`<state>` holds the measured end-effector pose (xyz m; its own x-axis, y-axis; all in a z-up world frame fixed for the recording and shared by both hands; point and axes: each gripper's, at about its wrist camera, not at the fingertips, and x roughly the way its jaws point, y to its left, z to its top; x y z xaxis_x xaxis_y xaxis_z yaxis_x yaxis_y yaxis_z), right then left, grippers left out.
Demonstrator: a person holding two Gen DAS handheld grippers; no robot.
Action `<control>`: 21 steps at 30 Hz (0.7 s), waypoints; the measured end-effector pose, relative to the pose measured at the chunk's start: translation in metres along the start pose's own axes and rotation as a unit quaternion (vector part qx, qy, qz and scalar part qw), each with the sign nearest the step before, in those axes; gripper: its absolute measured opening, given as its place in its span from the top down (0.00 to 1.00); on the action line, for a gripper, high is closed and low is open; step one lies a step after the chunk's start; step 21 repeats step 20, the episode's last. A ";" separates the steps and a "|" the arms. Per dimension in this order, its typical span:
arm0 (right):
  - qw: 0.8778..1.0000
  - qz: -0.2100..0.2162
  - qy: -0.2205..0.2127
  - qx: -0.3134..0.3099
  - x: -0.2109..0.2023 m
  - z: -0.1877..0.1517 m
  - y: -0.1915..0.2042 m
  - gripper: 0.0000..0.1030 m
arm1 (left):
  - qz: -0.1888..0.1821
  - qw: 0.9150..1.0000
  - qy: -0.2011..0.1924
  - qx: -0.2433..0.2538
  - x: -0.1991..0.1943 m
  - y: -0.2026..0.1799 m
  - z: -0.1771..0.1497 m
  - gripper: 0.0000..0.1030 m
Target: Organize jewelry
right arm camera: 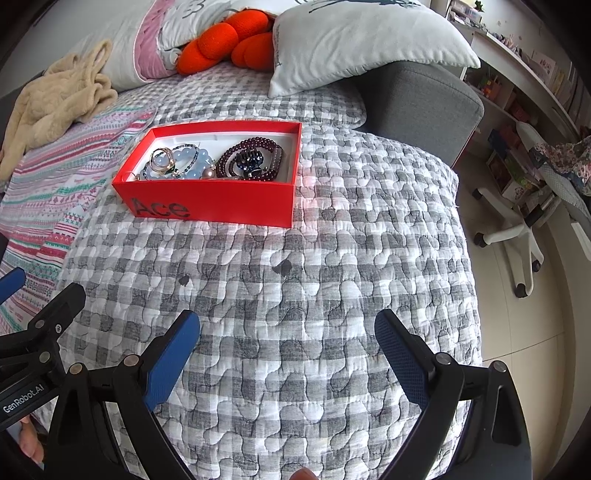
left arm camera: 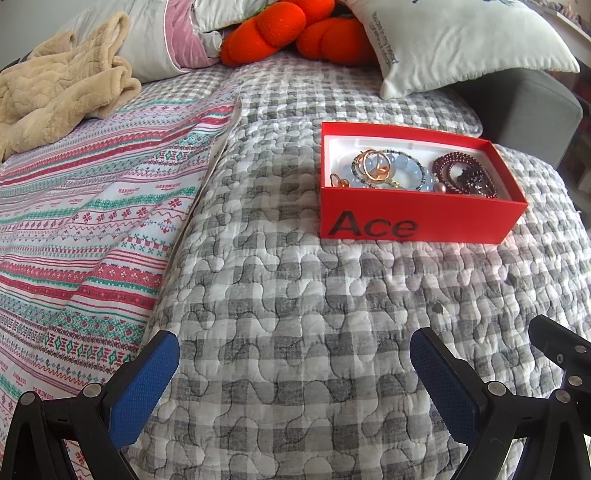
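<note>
Left tool (left arm camera: pixel 293 363) and right tool (right arm camera: pixel 287 345) both spread, holding nothing, over the quilted bed (right arm camera: pixel 295 295). Red box (right arm camera: pixel 218 201) toward the bed's head end holds beaded bracelets (right arm camera: pixel 251 158) and rings (left arm camera: pixel 373 166); nothing loose visible; task looks nearly finished.

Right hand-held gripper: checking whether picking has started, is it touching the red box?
Apart. Right wrist view shows open right hand-held gripper with quilt between it and box.

Grey checked quilt (left arm camera: pixel 295 332), striped patterned blanket (left arm camera: pixel 92 221), beige fleece (left arm camera: pixel 62 92), orange plush (left arm camera: pixel 288 33), white pillow (left arm camera: pixel 461 40), office chair (right arm camera: pixel 517 229)
</note>
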<state>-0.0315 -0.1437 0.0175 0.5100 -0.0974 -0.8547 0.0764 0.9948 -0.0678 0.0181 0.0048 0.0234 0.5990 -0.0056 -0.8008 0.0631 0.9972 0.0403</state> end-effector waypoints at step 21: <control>1.000 -0.014 0.005 -0.007 0.011 -0.001 0.000 0.06 | -0.008 1.000 0.010 0.004 0.015 0.002 0.002 0.01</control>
